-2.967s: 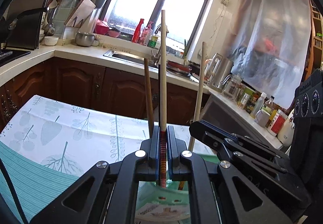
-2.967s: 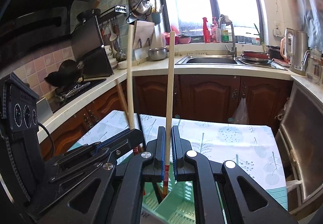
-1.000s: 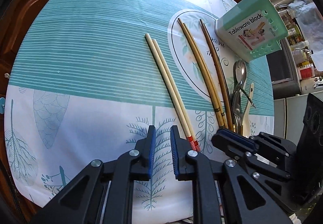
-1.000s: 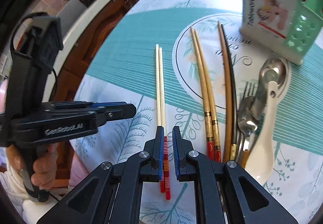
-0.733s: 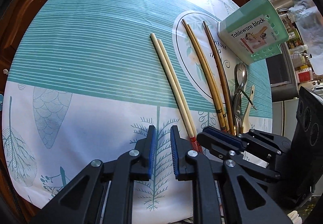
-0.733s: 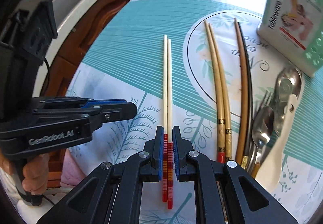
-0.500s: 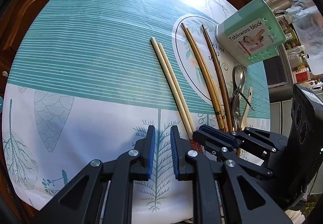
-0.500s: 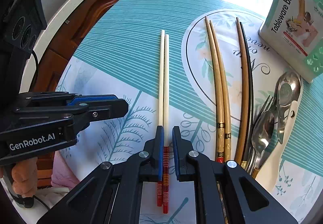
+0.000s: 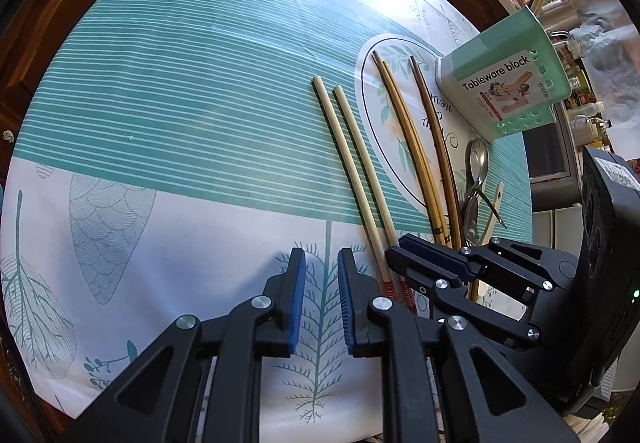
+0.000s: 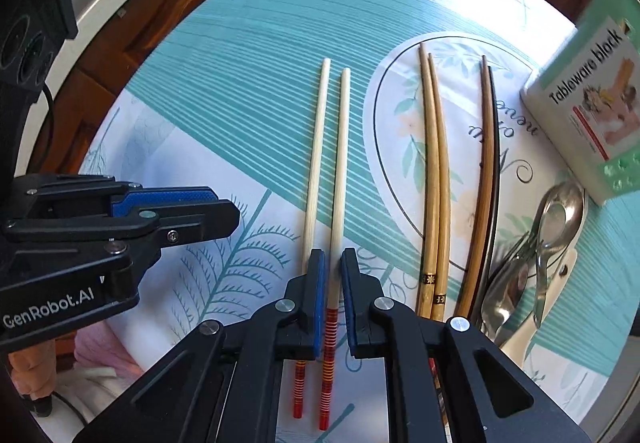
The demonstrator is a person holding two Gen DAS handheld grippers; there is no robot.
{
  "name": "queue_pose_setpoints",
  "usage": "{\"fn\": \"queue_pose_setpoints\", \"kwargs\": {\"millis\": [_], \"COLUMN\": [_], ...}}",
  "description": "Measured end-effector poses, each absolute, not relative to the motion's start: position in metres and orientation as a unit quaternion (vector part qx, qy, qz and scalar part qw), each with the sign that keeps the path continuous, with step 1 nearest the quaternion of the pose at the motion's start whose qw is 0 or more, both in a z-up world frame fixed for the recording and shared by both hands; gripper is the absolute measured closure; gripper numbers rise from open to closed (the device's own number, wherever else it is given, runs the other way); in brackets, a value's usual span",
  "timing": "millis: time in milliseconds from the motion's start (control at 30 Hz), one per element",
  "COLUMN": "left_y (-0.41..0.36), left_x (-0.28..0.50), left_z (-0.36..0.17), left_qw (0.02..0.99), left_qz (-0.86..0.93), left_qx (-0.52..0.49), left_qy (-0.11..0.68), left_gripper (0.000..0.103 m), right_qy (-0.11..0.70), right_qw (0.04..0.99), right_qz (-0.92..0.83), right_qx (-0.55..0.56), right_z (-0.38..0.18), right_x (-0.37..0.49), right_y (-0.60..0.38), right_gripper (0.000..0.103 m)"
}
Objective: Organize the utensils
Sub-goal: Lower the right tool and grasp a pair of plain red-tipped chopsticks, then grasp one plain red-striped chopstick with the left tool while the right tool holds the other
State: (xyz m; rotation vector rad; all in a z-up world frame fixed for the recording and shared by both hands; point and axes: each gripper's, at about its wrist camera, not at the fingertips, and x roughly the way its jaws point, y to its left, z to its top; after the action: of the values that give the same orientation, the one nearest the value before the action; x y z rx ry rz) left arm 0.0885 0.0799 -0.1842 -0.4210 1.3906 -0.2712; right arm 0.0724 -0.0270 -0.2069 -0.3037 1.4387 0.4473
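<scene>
Two pale chopsticks with red striped ends (image 10: 340, 163) lie side by side on the tablecloth, a small gap between them. My right gripper (image 10: 332, 255) points down at their red ends. Its jaws stand narrowly open around the right chopstick, and its left finger covers part of the left chopstick (image 10: 316, 163). My left gripper (image 9: 322, 255) hovers just left of the pair (image 9: 360, 163), narrowly open with only cloth between its pads. It shows in the right wrist view as the left gripper (image 10: 224, 207). The green "Tableware block" holder (image 9: 508, 83) stands at the far right with chopsticks in it.
Right of the pale pair lie two golden-brown chopsticks (image 10: 436, 183), then a dark brown pair (image 10: 488, 183). Metal spoons and a fork (image 10: 532, 255) are piled with a white spoon (image 10: 532, 327) near the holder (image 10: 592, 91). Wooden cabinets border the table's far side.
The right gripper has come lower and closer over the red ends. The two pale chopsticks, touching half a second ago, now lie slightly apart. The left gripper has barely moved.
</scene>
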Motion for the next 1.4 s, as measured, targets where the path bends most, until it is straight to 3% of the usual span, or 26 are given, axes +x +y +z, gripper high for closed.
{"fn": "queue_pose_setpoints", "kwargs": {"millis": [467, 600, 633, 1200, 1333, 1400], "left_y": [0.07, 0.067, 0.067, 0.017, 0.009, 0.007], "left_x": [0.1, 0.109, 0.111, 0.136, 0.14, 0.143], "left_z": [-0.172, -0.169, -0.167, -0.175, -0.186, -0.192], "left_qw": [0.736, 0.732, 0.733, 0.706, 0.696, 0.69], "left_qz": [-0.122, -0.117, -0.117, -0.107, -0.092, -0.082], "left_qx": [-0.17, -0.173, -0.174, -0.122, -0.108, -0.101], "left_qy": [0.644, 0.649, 0.647, 0.689, 0.704, 0.712], "left_gripper": [0.076, 0.054, 0.052, 0.052, 0.066, 0.068], "right_qy": [0.687, 0.683, 0.682, 0.615, 0.609, 0.606], "right_qw": [0.69, 0.701, 0.703, 0.754, 0.757, 0.759], "right_qz": [0.214, 0.201, 0.198, 0.212, 0.215, 0.215], "right_qx": [-0.082, -0.039, -0.025, 0.09, 0.1, 0.104], "right_z": [-0.208, -0.205, -0.204, -0.144, -0.138, -0.139], "right_x": [0.086, 0.078, 0.076, 0.029, 0.021, 0.016], "right_y": [-0.047, -0.068, -0.074, -0.157, -0.174, -0.173], "right_gripper": [0.098, 0.098, 0.098, 0.098, 0.098, 0.098]}}
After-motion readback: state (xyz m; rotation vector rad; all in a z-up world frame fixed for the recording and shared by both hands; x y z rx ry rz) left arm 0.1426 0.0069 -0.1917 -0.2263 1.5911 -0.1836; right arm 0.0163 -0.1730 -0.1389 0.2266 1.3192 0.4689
